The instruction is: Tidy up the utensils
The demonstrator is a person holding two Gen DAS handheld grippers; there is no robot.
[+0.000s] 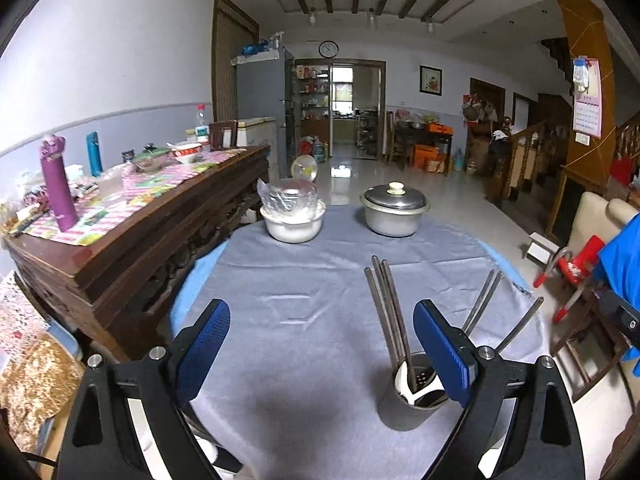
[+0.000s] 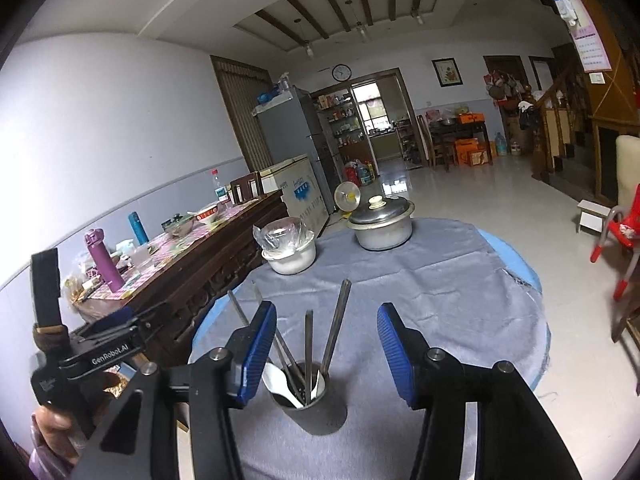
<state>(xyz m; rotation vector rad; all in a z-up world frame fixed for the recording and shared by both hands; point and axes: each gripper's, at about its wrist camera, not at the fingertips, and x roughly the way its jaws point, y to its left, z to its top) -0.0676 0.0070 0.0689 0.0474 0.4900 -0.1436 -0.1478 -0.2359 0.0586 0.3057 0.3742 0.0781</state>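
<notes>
A metal utensil holder (image 1: 404,408) stands on the grey-clothed round table (image 1: 304,292). It holds several metal chopsticks (image 1: 386,312) and a white spoon (image 1: 404,382). In the right wrist view the holder (image 2: 310,408) sits low between the fingers, with chopsticks (image 2: 336,324) and the spoon (image 2: 280,382) sticking out. My left gripper (image 1: 322,344) is open and empty, its right finger beside the holder. My right gripper (image 2: 326,354) is open and empty just above the holder. The left gripper's body also shows at the left of the right wrist view (image 2: 100,354).
A white bowl with a plastic bag (image 1: 294,216) and a lidded metal pot (image 1: 394,210) stand at the table's far side. A wooden sideboard (image 1: 132,236) with bottles runs along the left. A red chair (image 1: 576,268) stands to the right.
</notes>
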